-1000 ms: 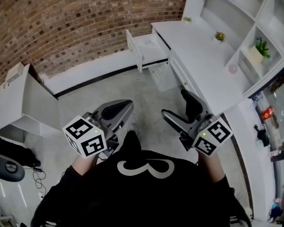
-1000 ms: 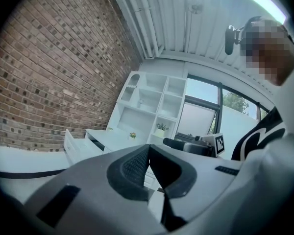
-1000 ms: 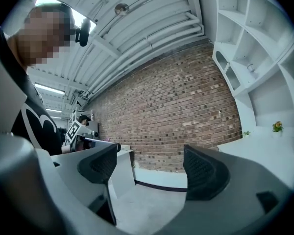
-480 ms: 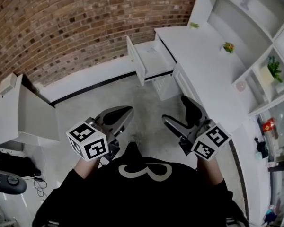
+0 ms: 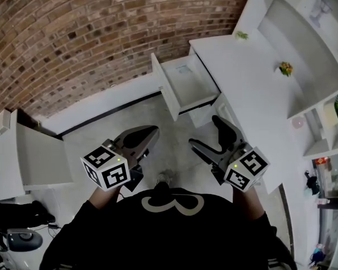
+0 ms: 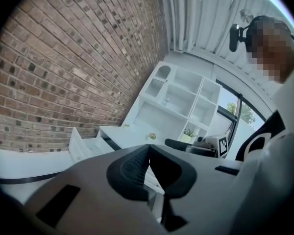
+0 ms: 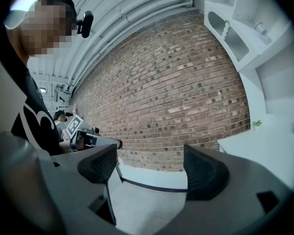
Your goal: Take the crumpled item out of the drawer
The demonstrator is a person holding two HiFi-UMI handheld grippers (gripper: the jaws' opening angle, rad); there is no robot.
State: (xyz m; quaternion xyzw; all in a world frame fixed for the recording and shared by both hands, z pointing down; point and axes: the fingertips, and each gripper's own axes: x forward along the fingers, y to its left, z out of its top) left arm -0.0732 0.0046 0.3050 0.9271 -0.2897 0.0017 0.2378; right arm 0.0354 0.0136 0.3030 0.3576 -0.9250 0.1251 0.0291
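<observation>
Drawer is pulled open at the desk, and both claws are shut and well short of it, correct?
No: only the left claw is shut. The right gripper view shows the right claw open, jaws apart, nothing between them. The drawer is open, both claws short of it.

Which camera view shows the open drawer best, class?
The head view: it looks down into the open drawer, showing its inside. The left gripper view shows the drawer small and side-on; the right gripper view does not show it.
</observation>
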